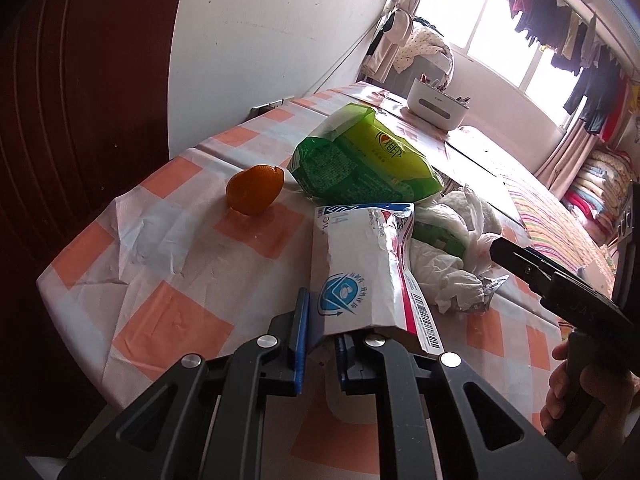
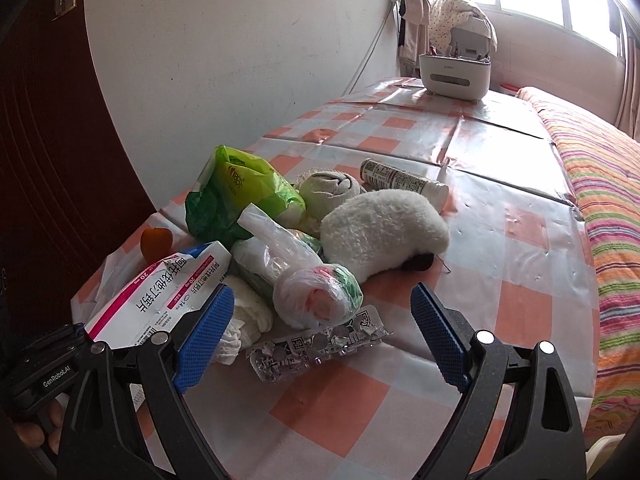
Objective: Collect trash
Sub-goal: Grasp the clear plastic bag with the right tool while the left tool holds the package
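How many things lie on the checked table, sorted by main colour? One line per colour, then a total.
Green: 1, snack bag
Orange: 1, peel
White: 6, medicine box, plastic bag, tissue, plush toy, bottle, organiser
Silver: 1, blister pack
Total: 9

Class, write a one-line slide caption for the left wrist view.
Left tongs shut on a medicine box, beside an orange peel and a green bag.

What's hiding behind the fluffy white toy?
Behind the fluffy white plush toy lies a labelled cylindrical bottle on its side, beside a pale green plush toy. The part of each toy's lower edge is covered, so unseen.
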The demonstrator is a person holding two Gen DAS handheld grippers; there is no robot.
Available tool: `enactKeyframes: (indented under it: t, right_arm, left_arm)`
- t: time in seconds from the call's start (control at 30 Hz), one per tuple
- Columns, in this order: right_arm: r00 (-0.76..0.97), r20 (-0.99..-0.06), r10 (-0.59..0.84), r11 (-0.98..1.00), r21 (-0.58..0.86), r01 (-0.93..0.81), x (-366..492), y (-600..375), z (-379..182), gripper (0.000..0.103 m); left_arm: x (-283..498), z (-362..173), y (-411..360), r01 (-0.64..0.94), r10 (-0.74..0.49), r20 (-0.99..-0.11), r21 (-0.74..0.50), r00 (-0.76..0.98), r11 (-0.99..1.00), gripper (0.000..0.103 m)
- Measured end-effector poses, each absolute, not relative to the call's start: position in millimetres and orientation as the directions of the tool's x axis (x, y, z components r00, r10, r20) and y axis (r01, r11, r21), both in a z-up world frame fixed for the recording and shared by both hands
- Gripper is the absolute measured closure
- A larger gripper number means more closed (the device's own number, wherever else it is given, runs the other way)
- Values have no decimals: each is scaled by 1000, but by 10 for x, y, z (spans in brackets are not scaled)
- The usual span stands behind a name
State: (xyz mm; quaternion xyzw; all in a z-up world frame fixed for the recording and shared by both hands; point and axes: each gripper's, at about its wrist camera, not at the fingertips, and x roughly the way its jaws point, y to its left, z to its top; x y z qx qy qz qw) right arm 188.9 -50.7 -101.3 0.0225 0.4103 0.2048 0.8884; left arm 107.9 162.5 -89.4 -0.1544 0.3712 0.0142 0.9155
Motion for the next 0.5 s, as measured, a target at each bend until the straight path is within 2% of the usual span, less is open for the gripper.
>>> enactKeyframes:
  t: [0.13,0.23,0.27,0.3,0.5]
  right_arm:
    - [535,-743,401,906,238,-349,1990,-460,-1128,19]
    - [499,-763,410,901,253,-353,2033,-424,-1201,44]
    - [489,-767,415,899,262,-352,2038,-420,-1223,46]
    - [483,-772,413,900,265,-347,2039,-417,-1244,53]
    - [515,-753,409,900,238,-366,1950,-379,-1174,61]
  left_arm:
    - [1051,-868,1631,-135,-94,-674,-280,733,950,92]
    - [1029,-847,1639,-129,-106,-664,-294,740,947,92]
    - [1024,-839,1634,-124,-108,-661,-294,743,948,92]
    - [1020,-831,1627,-120,-108,-658,-292,745,949,92]
    - [976,-778,1591,-95,-119,-635,-293,764,951,95]
